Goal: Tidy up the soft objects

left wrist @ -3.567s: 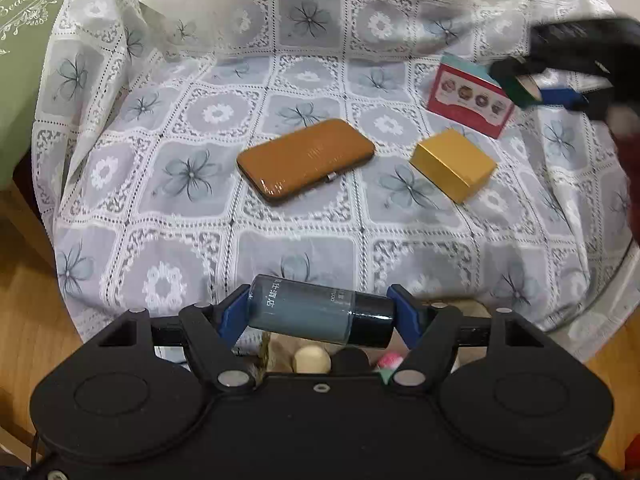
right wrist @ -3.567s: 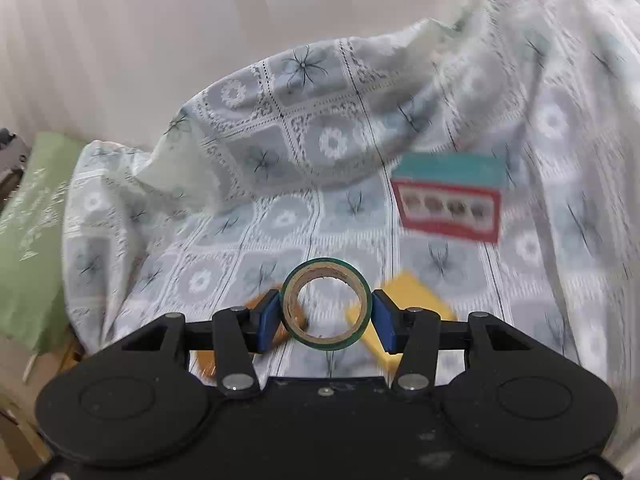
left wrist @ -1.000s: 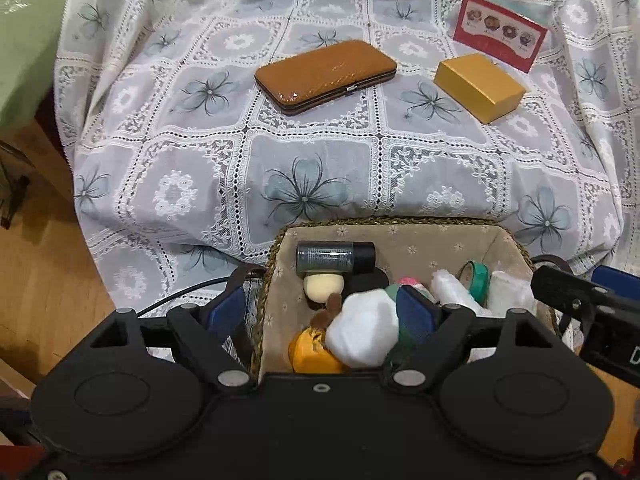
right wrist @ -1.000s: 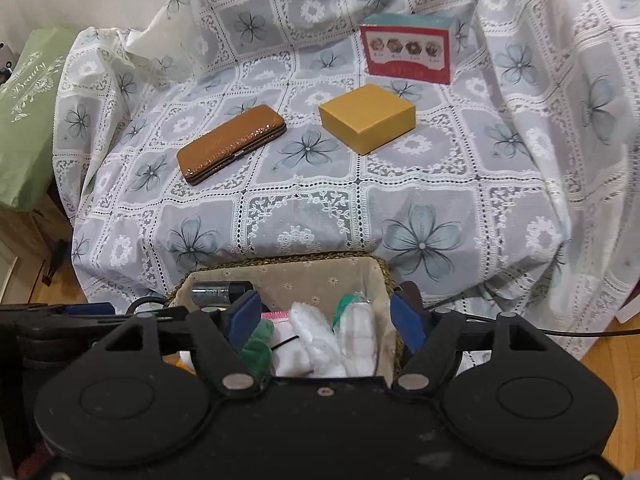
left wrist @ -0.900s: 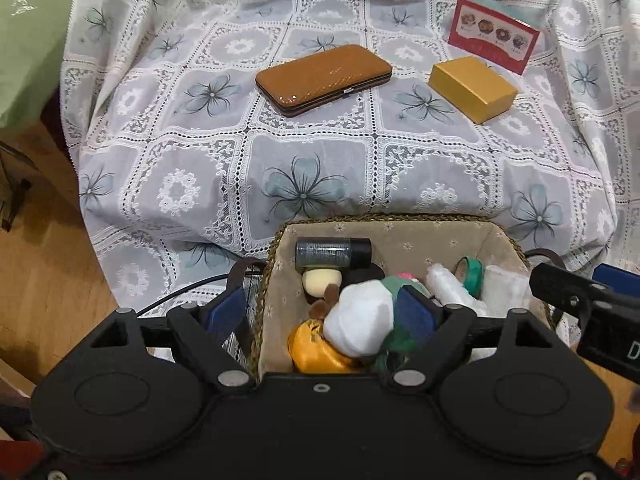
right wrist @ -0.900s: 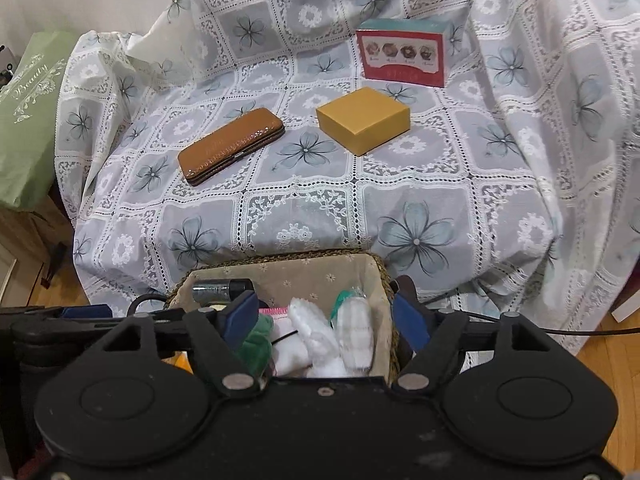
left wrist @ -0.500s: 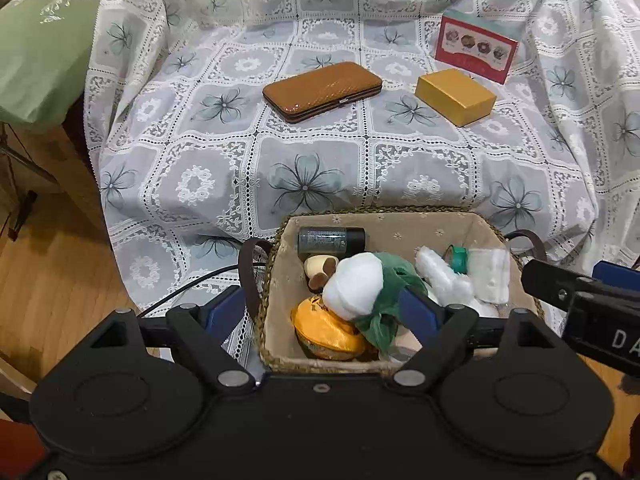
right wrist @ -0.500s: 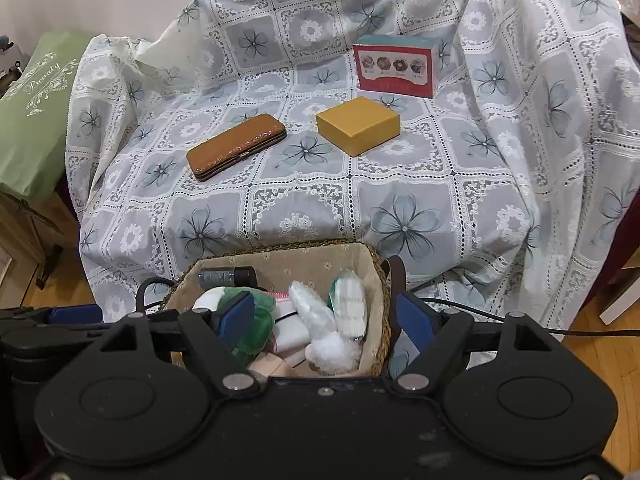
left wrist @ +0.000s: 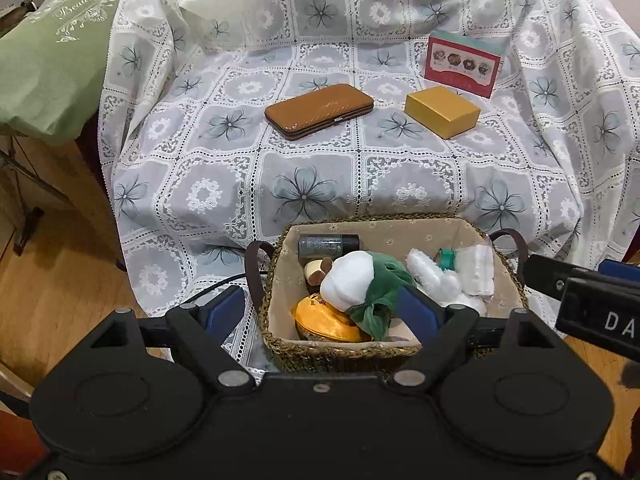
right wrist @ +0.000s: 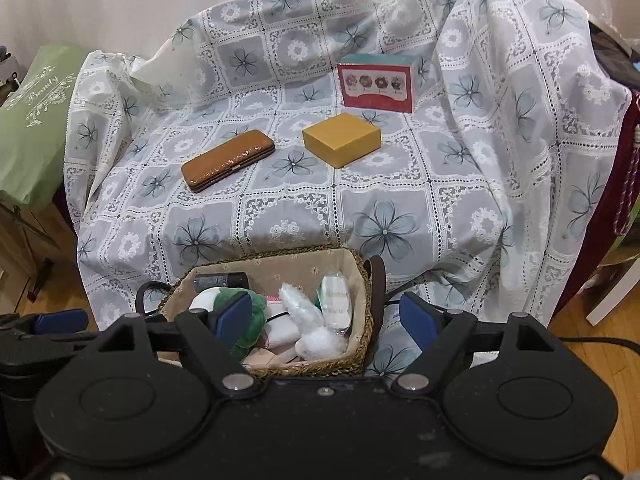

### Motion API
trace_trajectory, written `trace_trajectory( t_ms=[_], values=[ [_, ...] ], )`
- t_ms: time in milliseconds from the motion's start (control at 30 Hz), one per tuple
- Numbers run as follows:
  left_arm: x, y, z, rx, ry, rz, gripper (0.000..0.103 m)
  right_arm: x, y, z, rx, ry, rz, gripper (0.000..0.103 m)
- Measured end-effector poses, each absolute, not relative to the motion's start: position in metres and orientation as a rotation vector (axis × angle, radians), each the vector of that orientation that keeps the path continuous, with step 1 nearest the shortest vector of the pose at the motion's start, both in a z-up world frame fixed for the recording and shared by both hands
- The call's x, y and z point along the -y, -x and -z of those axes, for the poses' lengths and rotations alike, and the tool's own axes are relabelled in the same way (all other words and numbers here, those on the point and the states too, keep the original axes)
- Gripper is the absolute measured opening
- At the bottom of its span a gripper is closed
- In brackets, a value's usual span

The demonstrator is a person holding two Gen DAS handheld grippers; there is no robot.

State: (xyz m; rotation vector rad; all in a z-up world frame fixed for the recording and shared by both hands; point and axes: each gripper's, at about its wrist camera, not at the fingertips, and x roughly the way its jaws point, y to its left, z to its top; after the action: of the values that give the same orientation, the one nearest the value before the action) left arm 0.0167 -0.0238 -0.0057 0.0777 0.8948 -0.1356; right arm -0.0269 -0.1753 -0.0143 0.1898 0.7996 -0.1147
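The left claw (left wrist: 320, 312) is wide and holds nothing; the right claw (right wrist: 326, 318) is opening, with nothing held between its blue pads; both hang above the basket (left wrist: 340, 350), which sits on the floor in front of the chair under a lacy cloth (left wrist: 304, 184).

The soft things are in the basket: a white and green toy (left wrist: 360, 280), fluffy white bits (right wrist: 304, 312), and a dark bottle (left wrist: 328, 243) lying at the back; a green ring of tape (left wrist: 446, 258) peeks out beside the fluff.

Still on the cloth are a brown case (left wrist: 319, 110), a yellow box (left wrist: 442, 111) and a red box (right wrist: 376, 86) standing behind it; they look hard, so I think they may not belong in the basket.

To do this step well, I would lift both claws clear of the rim first; then go to the next thing with the pads wide; snagging the lace or the basket handle (left wrist: 254, 268) could tip things.

Some things are hard to see; the near basket wall hides what lies low inside; the orange thing (left wrist: 326, 318) is partly covered, so I cannot say what it is; the words on the boxes are too small to read.
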Motion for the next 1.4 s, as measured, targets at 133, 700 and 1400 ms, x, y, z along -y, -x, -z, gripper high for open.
trace_trajectory(
  t_ms=[133, 700, 1400],
  values=[
    [0.023, -0.012, 0.003, -0.883, -0.077, 0.135, 0.082, 0.172, 0.031, 0.011, -0.788, -0.174, 0.117, 0.082],
    [0.021, -0.002, 0.001, -0.863, -0.069, 0.129, 0.093, 0.176, 0.038, 0.009, -0.798, -0.198, 0.133, 0.083],
    [0.014, 0.0, 0.002, -0.861, -0.048, 0.092, 0.093, 0.176, 0.039, 0.012, -0.814, -0.212, 0.151, 0.084]
  ],
)
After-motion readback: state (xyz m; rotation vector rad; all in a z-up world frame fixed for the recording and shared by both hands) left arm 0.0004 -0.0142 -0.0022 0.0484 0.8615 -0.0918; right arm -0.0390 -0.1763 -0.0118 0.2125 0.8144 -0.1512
